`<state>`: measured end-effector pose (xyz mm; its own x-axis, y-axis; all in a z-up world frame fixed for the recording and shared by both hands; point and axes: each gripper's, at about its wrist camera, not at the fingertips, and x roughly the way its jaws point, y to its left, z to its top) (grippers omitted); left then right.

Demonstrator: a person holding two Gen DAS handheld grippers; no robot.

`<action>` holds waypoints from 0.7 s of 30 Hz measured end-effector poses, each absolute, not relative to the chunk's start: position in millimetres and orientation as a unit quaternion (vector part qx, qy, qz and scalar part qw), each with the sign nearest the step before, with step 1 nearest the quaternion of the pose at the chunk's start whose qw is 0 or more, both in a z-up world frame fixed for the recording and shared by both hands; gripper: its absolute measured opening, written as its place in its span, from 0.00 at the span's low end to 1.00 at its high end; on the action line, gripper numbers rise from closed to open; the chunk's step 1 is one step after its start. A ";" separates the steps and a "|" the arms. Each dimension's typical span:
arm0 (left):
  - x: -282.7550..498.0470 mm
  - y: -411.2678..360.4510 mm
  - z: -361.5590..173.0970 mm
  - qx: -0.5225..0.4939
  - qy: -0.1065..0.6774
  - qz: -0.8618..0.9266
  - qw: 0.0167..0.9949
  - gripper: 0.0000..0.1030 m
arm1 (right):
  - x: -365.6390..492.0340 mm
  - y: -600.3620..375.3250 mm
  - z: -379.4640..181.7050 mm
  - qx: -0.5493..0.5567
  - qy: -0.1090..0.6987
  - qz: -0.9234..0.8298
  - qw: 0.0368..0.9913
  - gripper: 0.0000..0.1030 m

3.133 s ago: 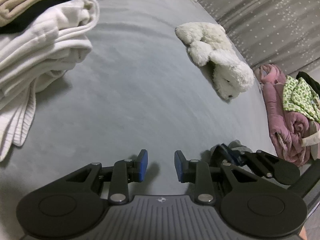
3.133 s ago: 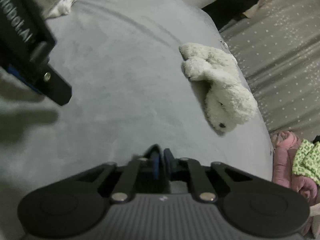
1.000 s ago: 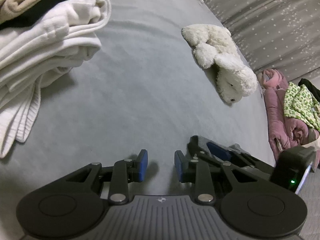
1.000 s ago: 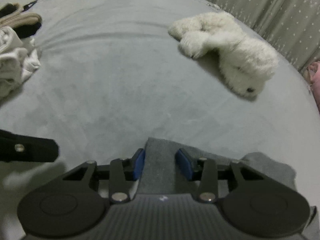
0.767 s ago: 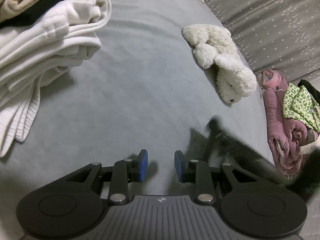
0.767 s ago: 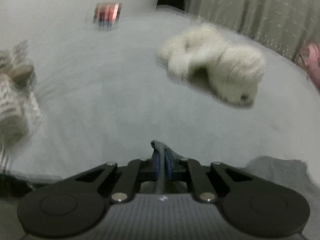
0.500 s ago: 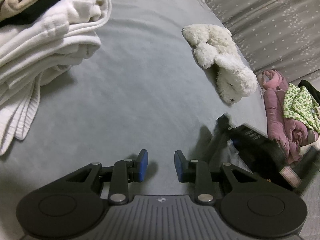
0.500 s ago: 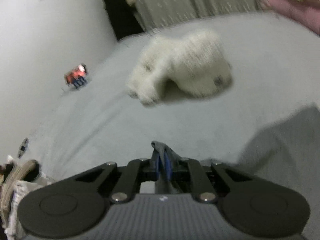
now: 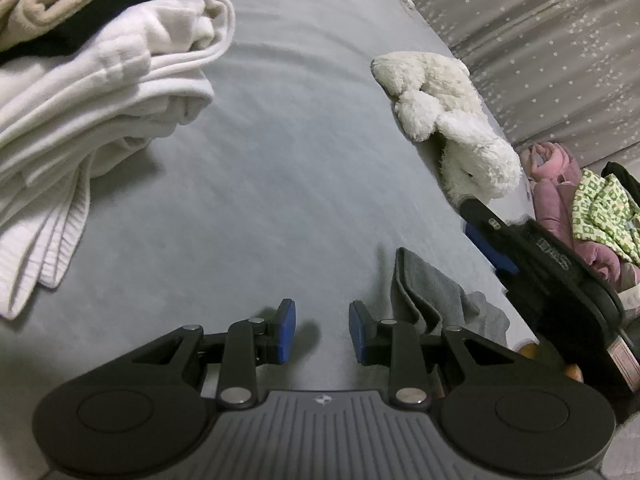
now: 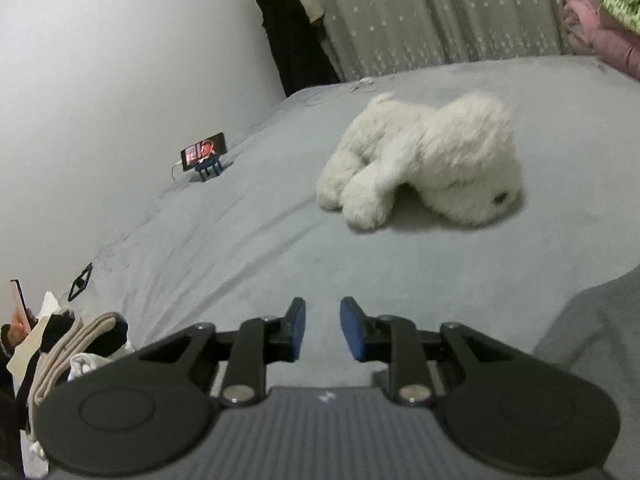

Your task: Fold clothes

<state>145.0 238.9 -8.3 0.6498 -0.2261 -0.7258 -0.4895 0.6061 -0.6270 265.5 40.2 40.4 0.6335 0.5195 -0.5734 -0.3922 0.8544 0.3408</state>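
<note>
Grey velvety bedspread [image 9: 256, 184] carries everything: nearest, the left gripper [image 9: 322, 330] hovers with jaws apart and empty; beside it, at the bed's right edge, lies a crumpled grey cloth [image 9: 432, 300], which the right gripper [image 10: 322, 330], jaws just reopened, has let go; farther off lie stacked white and beige folded clothes [image 9: 100, 80] and a fluffy white plush dog [image 9: 448, 120].

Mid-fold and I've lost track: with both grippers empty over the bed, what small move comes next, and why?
Probably bring the right gripper back down to the grey garment and pinch its raised edge. Its jaws have just opened with nothing between them, and the garment lies rumpled beside the open left gripper.
</note>
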 end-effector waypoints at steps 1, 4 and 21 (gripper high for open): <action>144.9 239.1 -8.2 -0.437 0.410 0.082 0.796 0.26 | 260.4 35.1 43.3 0.077 0.346 0.243 0.903 0.22; 143.5 239.9 -7.1 -0.439 0.409 0.081 0.796 0.26 | 239.1 17.3 45.5 0.038 0.348 0.226 0.909 0.24; 143.8 236.9 -6.7 -0.437 0.408 0.080 0.798 0.26 | 145.0 43.5 -14.6 -0.234 0.338 0.211 0.887 0.06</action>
